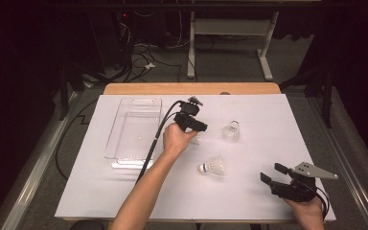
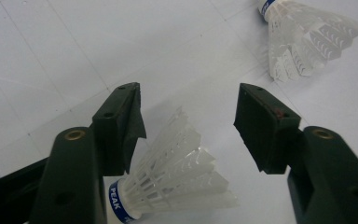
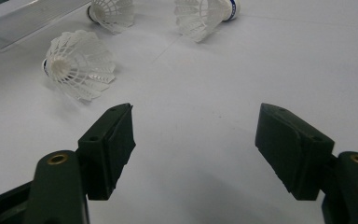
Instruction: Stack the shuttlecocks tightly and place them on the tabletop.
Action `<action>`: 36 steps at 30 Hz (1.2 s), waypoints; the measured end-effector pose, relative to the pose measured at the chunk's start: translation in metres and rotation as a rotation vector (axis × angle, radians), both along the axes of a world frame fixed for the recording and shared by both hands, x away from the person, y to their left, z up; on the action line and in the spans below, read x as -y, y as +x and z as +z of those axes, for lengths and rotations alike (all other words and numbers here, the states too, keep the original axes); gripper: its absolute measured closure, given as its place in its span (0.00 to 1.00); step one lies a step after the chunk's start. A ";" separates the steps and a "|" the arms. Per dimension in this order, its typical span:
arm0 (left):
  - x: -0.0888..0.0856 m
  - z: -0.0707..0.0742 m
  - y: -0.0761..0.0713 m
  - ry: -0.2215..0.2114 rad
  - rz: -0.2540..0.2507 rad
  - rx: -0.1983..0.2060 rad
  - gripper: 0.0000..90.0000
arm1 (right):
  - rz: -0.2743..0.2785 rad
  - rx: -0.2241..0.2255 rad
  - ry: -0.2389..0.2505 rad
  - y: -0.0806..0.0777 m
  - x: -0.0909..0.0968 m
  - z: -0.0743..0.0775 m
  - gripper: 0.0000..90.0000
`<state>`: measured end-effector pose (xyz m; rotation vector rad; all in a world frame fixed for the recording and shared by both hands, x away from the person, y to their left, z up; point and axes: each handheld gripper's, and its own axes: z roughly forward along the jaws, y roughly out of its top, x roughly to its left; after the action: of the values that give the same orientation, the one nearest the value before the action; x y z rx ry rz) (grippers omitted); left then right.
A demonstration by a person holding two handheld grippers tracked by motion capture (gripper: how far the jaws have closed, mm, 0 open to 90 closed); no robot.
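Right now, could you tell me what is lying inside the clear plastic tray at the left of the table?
The clear tray looks empty: its ribbed bottom shows through with nothing on it. All three shuttlecocks lie outside it on the white sheet. The left gripper's cable covers part of the right rim.

Three white shuttlecocks on the white table sheet

One shuttlecock (image 2: 168, 182) lies on its side, blue-banded cork toward seven o'clock; a second (image 1: 213, 166) lies at four o'clock of it, a third (image 1: 231, 130) at two o'clock.
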<state>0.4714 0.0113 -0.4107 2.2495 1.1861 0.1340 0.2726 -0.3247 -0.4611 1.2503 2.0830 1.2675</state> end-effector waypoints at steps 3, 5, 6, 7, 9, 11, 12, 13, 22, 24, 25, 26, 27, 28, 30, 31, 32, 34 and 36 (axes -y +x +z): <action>-0.001 0.002 -0.001 0.001 -0.002 0.005 0.44 | 0.000 0.000 -0.001 0.000 0.000 0.000 0.32; -0.002 0.003 -0.002 -0.003 -0.004 0.008 0.44 | -0.001 0.000 0.000 0.000 0.000 0.000 0.32; -0.002 0.004 -0.003 -0.005 -0.005 0.009 0.43 | -0.001 -0.001 0.000 0.000 0.000 0.000 0.32; -0.003 0.005 -0.003 -0.005 -0.006 0.011 0.43 | -0.001 -0.001 0.000 0.000 0.000 0.000 0.32; -0.003 0.007 -0.005 -0.004 -0.010 0.012 0.40 | -0.002 -0.001 0.000 0.000 0.000 0.000 0.32; -0.003 0.008 -0.007 -0.008 -0.019 0.009 0.39 | -0.001 0.000 -0.001 0.000 0.000 0.000 0.32; -0.003 0.009 -0.008 -0.006 -0.025 0.008 0.39 | 0.000 -0.001 -0.001 0.000 0.000 0.000 0.32; -0.002 0.009 -0.008 -0.003 -0.028 0.008 0.38 | 0.000 -0.002 -0.002 0.000 0.000 0.000 0.32; -0.002 0.012 -0.016 -0.001 -0.049 0.013 0.35 | -0.001 0.000 -0.003 0.000 0.000 0.000 0.32; -0.004 0.013 -0.017 -0.002 -0.052 0.013 0.34 | 0.000 0.000 -0.004 0.000 0.000 0.000 0.32; -0.005 0.013 -0.018 -0.003 -0.051 0.015 0.34 | -0.001 -0.001 -0.004 0.000 0.000 0.000 0.32; -0.006 0.014 -0.019 -0.004 -0.051 0.016 0.34 | -0.001 0.000 -0.004 0.000 0.000 0.000 0.32; -0.007 0.015 -0.020 -0.006 -0.052 0.017 0.34 | -0.002 -0.001 -0.004 0.000 0.000 0.000 0.32; -0.008 0.015 -0.021 -0.008 -0.052 0.020 0.34 | -0.001 -0.001 -0.004 0.000 0.000 0.000 0.32; -0.010 0.016 -0.022 -0.013 -0.051 0.023 0.33 | -0.001 -0.001 -0.005 0.000 0.000 0.000 0.32; -0.011 0.017 -0.023 -0.015 -0.050 0.023 0.33 | -0.001 -0.001 -0.005 0.000 0.000 0.000 0.32; -0.012 0.017 -0.023 -0.016 -0.052 0.022 0.33 | -0.001 -0.001 -0.005 0.000 0.000 0.000 0.32; -0.012 0.017 -0.024 -0.018 -0.052 0.017 0.32 | -0.001 -0.001 -0.005 0.000 0.000 0.000 0.32; -0.013 0.018 -0.025 -0.016 -0.054 0.020 0.32 | -0.001 0.000 -0.004 0.000 0.000 0.000 0.32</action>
<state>0.4461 0.0243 -0.3929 2.2586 1.1114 0.1248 0.2728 -0.3245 -0.4614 1.2500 2.0837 1.2616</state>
